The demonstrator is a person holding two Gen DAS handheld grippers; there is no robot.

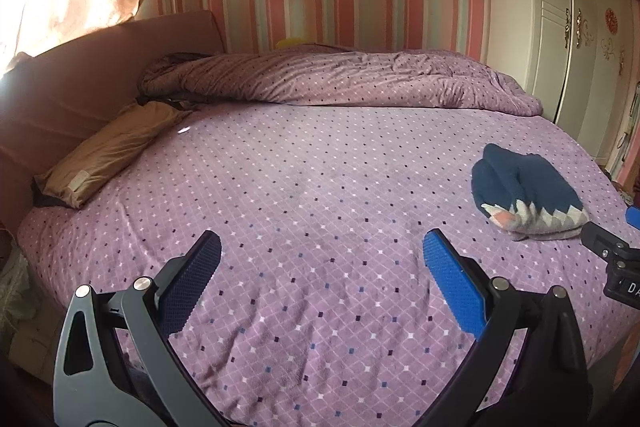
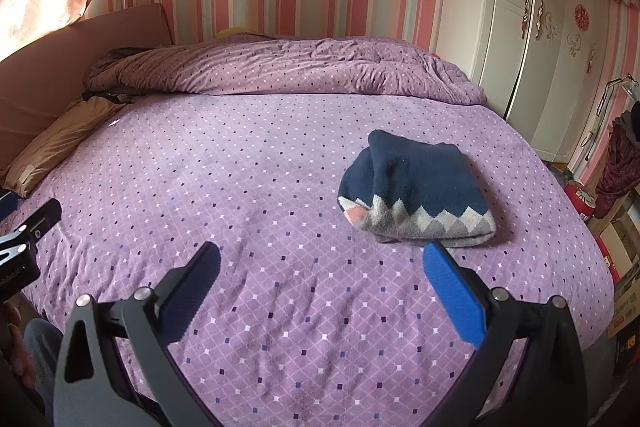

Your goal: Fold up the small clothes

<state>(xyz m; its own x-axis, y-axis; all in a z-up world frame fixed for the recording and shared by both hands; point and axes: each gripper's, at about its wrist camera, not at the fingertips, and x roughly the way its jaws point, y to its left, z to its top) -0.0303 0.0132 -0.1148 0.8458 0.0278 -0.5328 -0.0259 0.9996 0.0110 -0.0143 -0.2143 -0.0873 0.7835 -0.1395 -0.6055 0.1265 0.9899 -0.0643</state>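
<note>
A small navy knit garment (image 2: 414,187) with a grey and white zigzag band lies folded into a compact bundle on the purple dotted bed sheet (image 2: 260,187). It also shows at the right of the left wrist view, the garment (image 1: 528,193). My right gripper (image 2: 322,259) is open and empty, hovering just short of the bundle, whose near edge sits by the blue fingertip (image 2: 440,259). My left gripper (image 1: 322,251) is open over bare sheet (image 1: 300,187), well left of the garment. Part of the right gripper's body (image 1: 612,251) shows at the left view's right edge.
A rolled purple duvet (image 2: 280,67) lies across the far side of the bed. A tan pillow (image 1: 108,155) rests by the pink headboard (image 1: 80,79) on the left. White wardrobes (image 2: 532,27) stand on the right, with boxes and bags (image 2: 616,195) beside the bed.
</note>
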